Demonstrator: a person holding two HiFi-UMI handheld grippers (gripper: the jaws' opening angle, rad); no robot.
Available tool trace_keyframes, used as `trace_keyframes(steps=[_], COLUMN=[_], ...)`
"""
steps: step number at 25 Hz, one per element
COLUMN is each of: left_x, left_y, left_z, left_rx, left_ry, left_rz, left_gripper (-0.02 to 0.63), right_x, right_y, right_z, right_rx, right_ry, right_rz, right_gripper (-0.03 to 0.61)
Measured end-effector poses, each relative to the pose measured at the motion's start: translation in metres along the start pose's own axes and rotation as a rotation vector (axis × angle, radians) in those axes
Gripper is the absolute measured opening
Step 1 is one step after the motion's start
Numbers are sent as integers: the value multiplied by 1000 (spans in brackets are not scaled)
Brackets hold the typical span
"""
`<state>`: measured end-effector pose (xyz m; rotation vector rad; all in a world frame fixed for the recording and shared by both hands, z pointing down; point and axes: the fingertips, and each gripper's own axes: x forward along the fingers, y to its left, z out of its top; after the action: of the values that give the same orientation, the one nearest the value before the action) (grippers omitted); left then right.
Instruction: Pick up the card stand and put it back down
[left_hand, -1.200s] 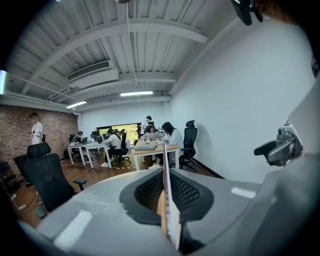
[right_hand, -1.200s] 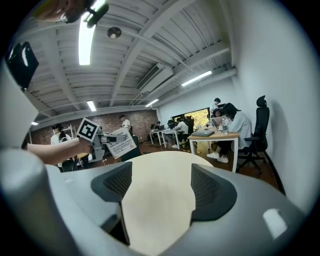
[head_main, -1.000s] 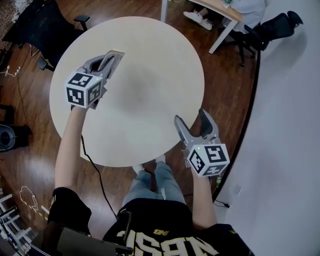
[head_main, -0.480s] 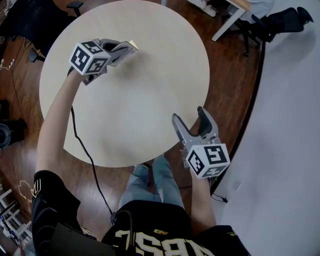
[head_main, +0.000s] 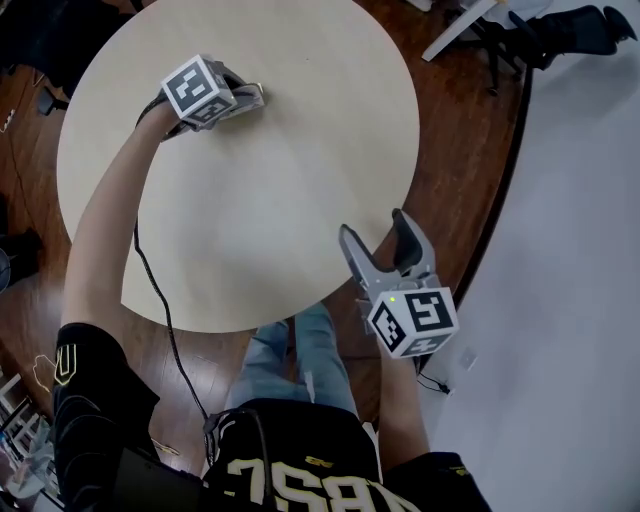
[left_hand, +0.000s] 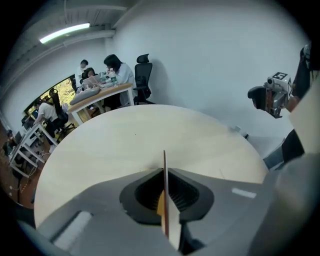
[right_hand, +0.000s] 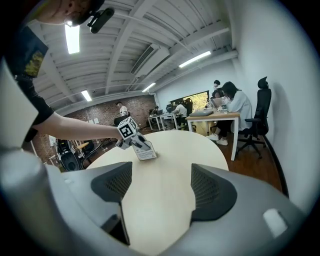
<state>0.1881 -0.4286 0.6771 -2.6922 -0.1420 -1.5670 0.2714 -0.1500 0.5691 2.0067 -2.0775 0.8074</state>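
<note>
At the far left of the round table (head_main: 280, 180), the left gripper (head_main: 250, 97) is clamped flat on the card stand (head_main: 256, 93), with its jaws pressed together on both faces. In the left gripper view the stand (left_hand: 165, 200) appears edge-on as one thin upright line running up from between the pads, pale on one side and tan on the other. From the right gripper view it is a small white printed panel (right_hand: 145, 151) leaning at the tip of the left gripper (right_hand: 136, 142), low on the tabletop (right_hand: 170, 155). I cannot tell whether its bottom edge touches the wood.

The stand looks light, thin and stiff, so little squeeze should be needed. Its faces are probably smooth, so it could pivot or slide in the pads if it is swung. Holding it across the two flat faces, well in from the edge as here, seems the sound grip. A panel this narrow will likely tip unless its foot lands square.

Near the right edge of the table, the right gripper (head_main: 375, 240) hangs well apart from the stand with its jaws spread wide and nothing between them, only bare table ahead (right_hand: 162, 185).
</note>
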Motion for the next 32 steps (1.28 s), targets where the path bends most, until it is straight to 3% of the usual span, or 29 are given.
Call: trace_keyframes(steps=[3, 5, 7, 12, 16, 20, 28, 32], left_x=[5, -1, -16, -78, -157, -229, -351, -389], left_y=[8, 15, 19, 5, -23, -80, -201, -257], left_z=[0, 5, 12, 12, 13, 1, -25, -36], left_rx=[-10, -24, -38, -96, -152, -205, -458, -523], left_ry=[-21, -66, -124, -242, -380, -488, -749, -821], left_rz=[42, 90, 158, 328, 467, 585, 875, 1020], left_gripper=[46, 193, 261, 279, 281, 281, 281, 281], right_x=[-2, -3, -6, -16, -19, -31, -47, -59], right_y=[6, 11, 14, 32, 65, 107, 190, 225], right_z=[3, 7, 6, 8, 36, 64, 102, 116], right_rx=[0, -4, -6, -15, -57, -97, -204, -246], right_ry=[-5, -14, -17, -35, -88, -131, -206, -252], right_rz=[-2, 5, 13, 50, 120, 190, 382, 476], right_gripper=[374, 374, 374, 374, 374, 374, 374, 374])
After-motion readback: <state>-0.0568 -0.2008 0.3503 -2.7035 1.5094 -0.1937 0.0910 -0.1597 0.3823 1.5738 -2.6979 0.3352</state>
